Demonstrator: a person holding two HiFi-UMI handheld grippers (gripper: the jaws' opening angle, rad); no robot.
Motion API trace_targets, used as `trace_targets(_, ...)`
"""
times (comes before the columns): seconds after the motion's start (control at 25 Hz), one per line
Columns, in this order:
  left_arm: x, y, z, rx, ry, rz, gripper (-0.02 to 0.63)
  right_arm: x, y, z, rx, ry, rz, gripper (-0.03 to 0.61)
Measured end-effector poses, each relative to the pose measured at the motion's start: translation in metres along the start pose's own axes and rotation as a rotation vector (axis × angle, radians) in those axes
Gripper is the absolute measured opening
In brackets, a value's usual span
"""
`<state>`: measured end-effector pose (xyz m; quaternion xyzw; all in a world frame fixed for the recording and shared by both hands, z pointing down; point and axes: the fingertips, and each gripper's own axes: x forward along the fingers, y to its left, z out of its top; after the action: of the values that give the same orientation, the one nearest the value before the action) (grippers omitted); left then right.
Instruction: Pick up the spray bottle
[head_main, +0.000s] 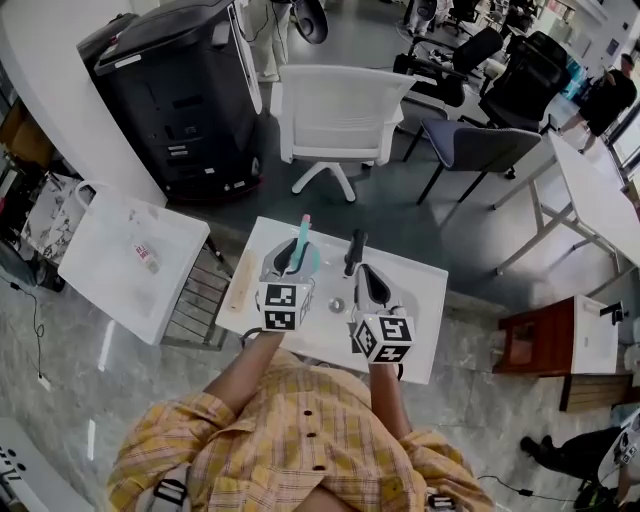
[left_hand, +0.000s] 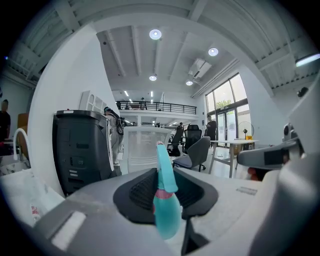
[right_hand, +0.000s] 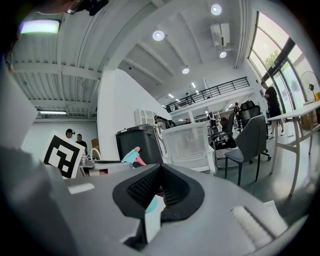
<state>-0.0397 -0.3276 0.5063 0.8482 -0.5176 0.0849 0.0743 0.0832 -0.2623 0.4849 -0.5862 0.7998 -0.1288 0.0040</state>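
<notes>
A teal spray bottle (head_main: 303, 240) with a pink tip stands upright between the jaws of my left gripper (head_main: 297, 256), held above the small white table (head_main: 415, 290). In the left gripper view the bottle (left_hand: 167, 210) fills the gap, and the left gripper (left_hand: 165, 176) presses its black pads on the bottle's neck. My right gripper (head_main: 353, 252) hovers just to the right with its jaws together and nothing in them. The right gripper (right_hand: 160, 192) view shows the bottle's teal and pink nozzle (right_hand: 131, 156) off to the left.
A pale wooden strip (head_main: 241, 280) lies along the table's left edge, and a small round thing (head_main: 336, 304) sits between the grippers. Beyond the table stand a white chair (head_main: 340, 110), a black machine (head_main: 175, 90) and a dark chair (head_main: 480, 145). A white side table (head_main: 130, 260) is at the left.
</notes>
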Motion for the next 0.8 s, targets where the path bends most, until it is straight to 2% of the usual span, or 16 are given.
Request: trace_targets(0.8, -0.031, -0.019, 0.006, -0.001, -0.04, -0.025, 0.095, -0.017, -0.003, 0.011, -0.038, -0.034, -0.026, -0.003)
